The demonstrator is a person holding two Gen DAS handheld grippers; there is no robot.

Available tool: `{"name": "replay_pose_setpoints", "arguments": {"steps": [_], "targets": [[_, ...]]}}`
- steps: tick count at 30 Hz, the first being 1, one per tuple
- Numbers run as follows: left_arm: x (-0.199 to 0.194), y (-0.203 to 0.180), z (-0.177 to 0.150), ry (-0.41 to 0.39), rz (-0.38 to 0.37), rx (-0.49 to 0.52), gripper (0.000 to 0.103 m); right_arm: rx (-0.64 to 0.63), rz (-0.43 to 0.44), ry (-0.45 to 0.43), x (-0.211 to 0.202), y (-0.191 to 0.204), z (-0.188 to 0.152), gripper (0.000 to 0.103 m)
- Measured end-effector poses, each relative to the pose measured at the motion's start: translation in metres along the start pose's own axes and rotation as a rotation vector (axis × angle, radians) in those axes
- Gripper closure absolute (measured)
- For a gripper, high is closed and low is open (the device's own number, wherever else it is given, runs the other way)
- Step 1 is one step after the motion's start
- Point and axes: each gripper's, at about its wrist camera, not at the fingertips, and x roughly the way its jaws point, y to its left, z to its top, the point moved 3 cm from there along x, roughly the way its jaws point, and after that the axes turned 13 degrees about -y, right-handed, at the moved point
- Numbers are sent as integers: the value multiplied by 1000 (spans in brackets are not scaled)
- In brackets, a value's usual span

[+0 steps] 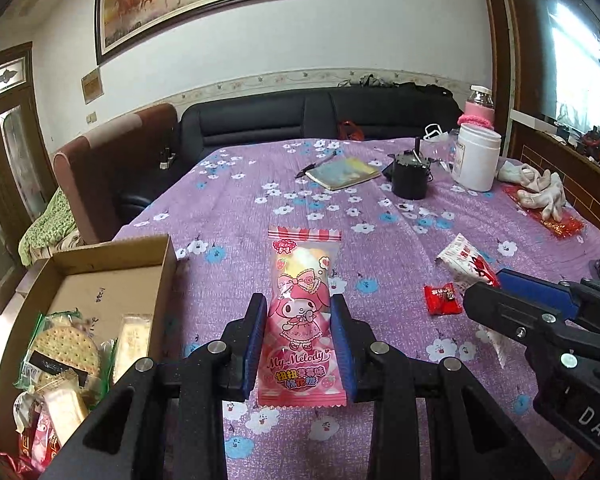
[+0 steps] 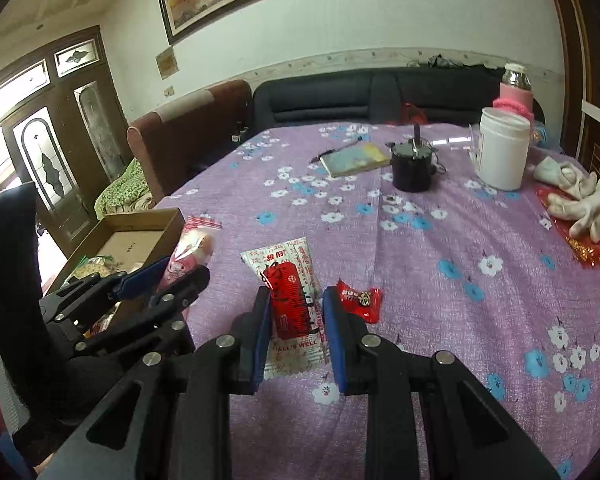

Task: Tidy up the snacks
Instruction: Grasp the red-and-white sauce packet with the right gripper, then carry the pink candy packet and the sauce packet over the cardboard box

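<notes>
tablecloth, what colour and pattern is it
Purple tablecloth printed with small white and blue flowers; clearest in the right wrist view.

Purple floral tablecloth (image 1: 228,208), notebook (image 1: 343,173), white jar (image 1: 476,156), red candy (image 1: 442,299)

The pink candy packet (image 1: 300,320) carries the brand "My Melody" in white script low on its front, above a line of coloured Chinese characters too small to read with certainty. The white-and-red snack packet (image 2: 292,304) bears "ALL'S WELL" in red capitals near its lower edge, with Chinese print above that is only partly legible. The black body of the right gripper (image 1: 480,296) shows the white letters "DA" at the frame edge
</notes>
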Motion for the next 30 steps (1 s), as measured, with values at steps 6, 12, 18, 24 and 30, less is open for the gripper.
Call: {"name": "replay_pose_setpoints", "arguments": {"steps": [6,12,18,24,30], "targets": [[-5,0,1,-20,7,1,69,-1,9,-1,-1,3,0,78],[-7,-1,3,-35,13,10,69,-4,5,-3,0,2,0,78],[-11,1,4,-50,16,6,69,-6,0,-7,0,1,0,78],[-13,0,5,-62,20,8,69,-6,4,-9,-1,1,2,78],[-18,7,11,-53,14,-41,69,3,0,-27,-5,2,6,78]]}}
